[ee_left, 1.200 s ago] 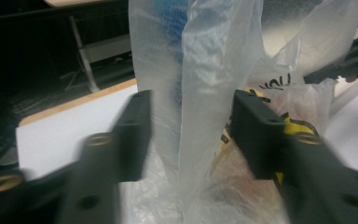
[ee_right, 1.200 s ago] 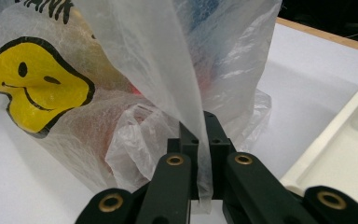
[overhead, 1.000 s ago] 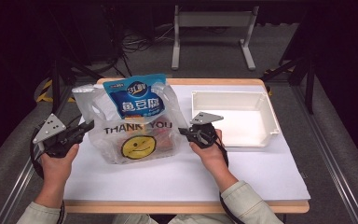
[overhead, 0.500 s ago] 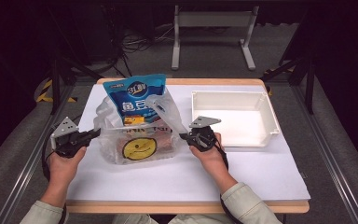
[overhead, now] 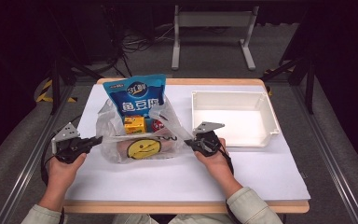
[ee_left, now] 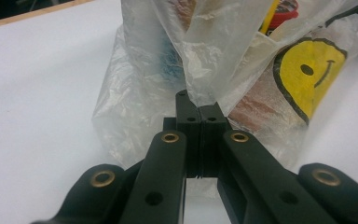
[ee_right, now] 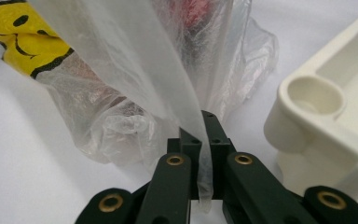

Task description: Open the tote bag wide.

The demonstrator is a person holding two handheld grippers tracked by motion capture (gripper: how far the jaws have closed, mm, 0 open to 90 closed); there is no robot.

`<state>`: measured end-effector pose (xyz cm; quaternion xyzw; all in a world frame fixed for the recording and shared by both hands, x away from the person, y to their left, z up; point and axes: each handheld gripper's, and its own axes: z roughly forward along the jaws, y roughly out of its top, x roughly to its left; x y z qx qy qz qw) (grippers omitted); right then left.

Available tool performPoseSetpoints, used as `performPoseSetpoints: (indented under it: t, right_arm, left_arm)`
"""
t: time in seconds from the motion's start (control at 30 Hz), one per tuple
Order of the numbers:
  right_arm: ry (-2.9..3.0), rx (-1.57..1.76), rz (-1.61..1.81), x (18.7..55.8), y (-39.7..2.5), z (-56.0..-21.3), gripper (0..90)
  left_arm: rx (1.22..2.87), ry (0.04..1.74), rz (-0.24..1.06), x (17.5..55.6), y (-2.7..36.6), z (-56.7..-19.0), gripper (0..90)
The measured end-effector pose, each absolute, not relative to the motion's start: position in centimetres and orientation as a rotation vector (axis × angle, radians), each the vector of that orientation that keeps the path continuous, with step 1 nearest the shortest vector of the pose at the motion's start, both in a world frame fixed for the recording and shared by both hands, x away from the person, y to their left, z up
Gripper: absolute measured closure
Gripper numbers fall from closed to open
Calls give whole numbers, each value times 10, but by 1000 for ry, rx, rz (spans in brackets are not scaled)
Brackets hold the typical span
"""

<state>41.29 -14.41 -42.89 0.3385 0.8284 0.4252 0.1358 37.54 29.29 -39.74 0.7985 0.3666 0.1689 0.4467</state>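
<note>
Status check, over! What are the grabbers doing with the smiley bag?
Left gripper shut on a bag handle. Right gripper shut on the other handle. Bag on table, mouth pulled open. White bin beside it, clear.

Clear smiley-face plastic bag [overhead: 142, 144], slumped open on table, blue pouch [overhead: 137, 95] upright inside

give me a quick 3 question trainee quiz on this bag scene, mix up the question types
1. True or false: the left hand-held gripper is shut on a handle of the plastic bag.
2. Multiple choice: the white tray holds A) the blue snack packet, B) a yellow box, C) nothing that can be seen.
3. Fill in the gap: the yellow print on the front of the bag is a ______ face.

Key
1. True; its jaws pinch the film, and the right hand-held gripper grips the other handle the same way.
2. C; the blue snack packet and the yellow box sit in the bag.
3. Smiley.
</note>
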Motion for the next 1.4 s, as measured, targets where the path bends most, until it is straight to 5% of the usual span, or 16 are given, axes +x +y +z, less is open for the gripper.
performPoseSetpoints:
  t: [0.2,0.43,0.47,0.67,1.27,1.33,1.4]
  right_arm:
    - [2402,987,1260,411,-148,-431,837]
    - [2354,960,1364,406,-156,-413,615]
    - [2319,954,1399,404,-157,-403,485]
    - [2245,891,1445,398,-154,-382,313]
    - [2170,697,1518,397,-113,-333,167]
    - [2173,696,1506,399,-106,-331,176]
    - [2180,715,1433,401,-99,-331,299]
  left_arm:
    - [1980,896,432,372,289,-396,872]
    - [1912,919,476,367,293,-389,546]
    - [1888,923,496,364,294,-383,491]
    - [1839,897,526,358,296,-369,396]
    - [1767,793,586,350,281,-332,378]
    - [1765,792,603,352,280,-332,434]
    - [1763,805,619,356,281,-335,512]
